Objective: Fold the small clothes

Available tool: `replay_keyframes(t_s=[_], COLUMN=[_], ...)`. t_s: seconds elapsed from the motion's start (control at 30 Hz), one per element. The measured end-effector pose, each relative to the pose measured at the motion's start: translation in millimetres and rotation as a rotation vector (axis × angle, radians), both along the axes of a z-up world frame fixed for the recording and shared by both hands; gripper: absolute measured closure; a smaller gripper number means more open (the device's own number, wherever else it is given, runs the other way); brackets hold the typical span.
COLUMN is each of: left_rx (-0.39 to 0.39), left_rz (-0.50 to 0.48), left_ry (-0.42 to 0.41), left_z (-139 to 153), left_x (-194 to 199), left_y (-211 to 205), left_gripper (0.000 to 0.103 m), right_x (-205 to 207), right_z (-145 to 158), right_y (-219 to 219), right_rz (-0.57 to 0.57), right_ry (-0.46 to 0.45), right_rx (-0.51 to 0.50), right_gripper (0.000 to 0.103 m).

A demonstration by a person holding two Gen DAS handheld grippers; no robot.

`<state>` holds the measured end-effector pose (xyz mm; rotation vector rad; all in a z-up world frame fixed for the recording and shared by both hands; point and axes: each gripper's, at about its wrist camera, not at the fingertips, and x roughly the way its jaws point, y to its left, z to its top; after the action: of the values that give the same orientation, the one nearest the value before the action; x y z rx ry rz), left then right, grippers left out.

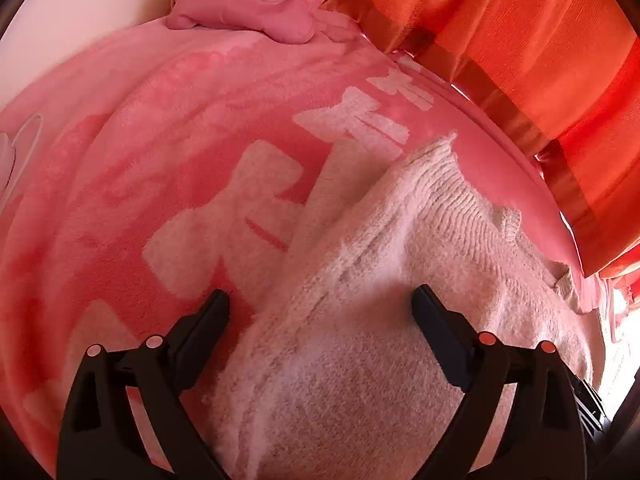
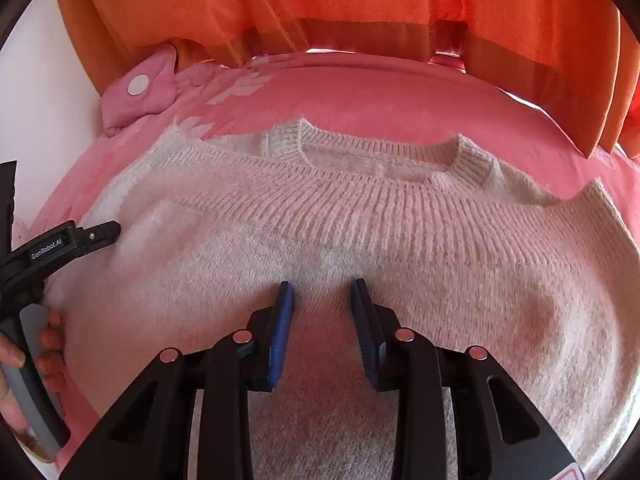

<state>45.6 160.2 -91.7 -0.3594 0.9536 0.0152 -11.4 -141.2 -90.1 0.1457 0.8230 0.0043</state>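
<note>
Currently I see cream fuzzy knit sweater (image 2: 320, 240) half-folded; L gripper (image 1: 320, 312) released wide, R gripper (image 2: 322, 300) part-open, empty. Rec: square hem w/ neckline before next fold.

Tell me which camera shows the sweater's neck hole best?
The right wrist view: the sweater lies spread across it, with the whole ribbed collar showing at the top. The left wrist view shows only the sweater's side edge; the neck hole cannot be made out there.

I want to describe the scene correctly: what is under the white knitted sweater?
Under the white knitted sweater lies a pink fleece blanket with white patterns, visible around its edges. What the blanket itself rests on is covered and cannot be seen.
</note>
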Motion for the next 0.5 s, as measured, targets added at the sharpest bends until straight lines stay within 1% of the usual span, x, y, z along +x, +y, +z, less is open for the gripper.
replay_keyframes(t_s=[0.2, 0.27, 0.37, 0.4, 0.5], left_rx=[0.025, 0.036, 0.044, 0.042, 0.033], left_rz=[0.003, -0.002, -0.019, -0.027, -0.031], left_ry=[-0.009, -0.013, -0.028, -0.033, -0.037], left_z=[0, 1, 3, 4, 5], left_x=[0, -1, -1, -2, -2], left_y=[-3, -4, -8, -9, -12], left_gripper=[0.013, 0.016, 0.026, 0.032, 0.039], right_x=[0, 0, 1, 1, 1], right_z=[0, 0, -1, -1, -1], right_y=[1, 1, 1, 1, 0], right_rz=[-0.01, -0.009, -0.01, -0.01, -0.01], right_ry=[-0.006, -0.008, -0.009, -0.009, -0.009], right_rx=[-0.002, -0.002, 0.0, 0.001, 0.001], right_gripper=[0.072, 0.072, 0.072, 0.072, 0.072])
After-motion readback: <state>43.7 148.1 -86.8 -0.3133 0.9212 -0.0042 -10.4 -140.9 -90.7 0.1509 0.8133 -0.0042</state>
